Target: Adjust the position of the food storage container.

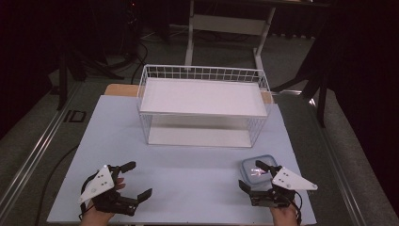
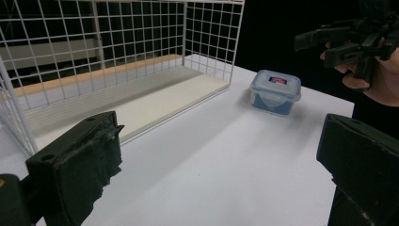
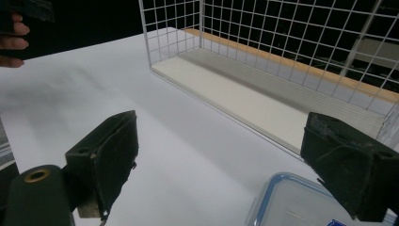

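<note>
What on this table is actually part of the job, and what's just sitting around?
In use:
- small lidded container, on the table under the open right gripper
- white wire shelf rack, probably where it goes
- left gripper, open and holding nothing

Just around:
- desk frame behind the table
- cables on the floor

One box [image 1: 258, 170] (lidded), one basket [image 1: 203, 74]

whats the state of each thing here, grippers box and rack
left gripper: open, holding nothing
right gripper: open, above the box, not gripping it
box: lid on, upright on the table
rack: wire, open front, both shelves bare
table: white top
</note>
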`<action>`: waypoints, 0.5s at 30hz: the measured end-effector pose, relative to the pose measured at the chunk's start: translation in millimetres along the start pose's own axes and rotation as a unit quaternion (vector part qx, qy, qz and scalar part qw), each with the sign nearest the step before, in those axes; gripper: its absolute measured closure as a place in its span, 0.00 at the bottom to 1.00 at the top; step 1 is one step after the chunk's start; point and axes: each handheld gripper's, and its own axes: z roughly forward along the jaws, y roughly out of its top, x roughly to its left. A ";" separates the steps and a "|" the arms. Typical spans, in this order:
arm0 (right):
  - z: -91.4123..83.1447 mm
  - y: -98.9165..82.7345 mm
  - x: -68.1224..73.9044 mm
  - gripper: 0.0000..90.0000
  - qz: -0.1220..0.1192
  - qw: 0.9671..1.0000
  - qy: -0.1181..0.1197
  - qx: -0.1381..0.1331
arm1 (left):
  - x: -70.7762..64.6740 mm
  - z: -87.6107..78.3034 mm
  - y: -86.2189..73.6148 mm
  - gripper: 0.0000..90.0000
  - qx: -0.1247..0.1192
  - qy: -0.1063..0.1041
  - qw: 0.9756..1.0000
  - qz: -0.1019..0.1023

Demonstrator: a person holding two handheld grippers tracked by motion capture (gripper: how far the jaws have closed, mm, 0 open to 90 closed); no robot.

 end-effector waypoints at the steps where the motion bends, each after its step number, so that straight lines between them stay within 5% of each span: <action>1: 0.7 0.3 1.5 0.13 -0.004 1.000 0.013 0.001 | -0.1 0.2 0.0 0.01 0.000 -0.001 1.000 0.000; 8: -1.5 6.3 13.1 0.13 -0.009 0.999 0.045 -0.021 | 0.1 1.2 0.1 0.01 -0.003 -0.002 1.000 -0.001; 15: -6.7 20.0 15.0 0.13 -0.018 0.999 0.036 -0.034 | 1.6 1.2 0.4 0.01 -0.009 0.001 1.000 -0.006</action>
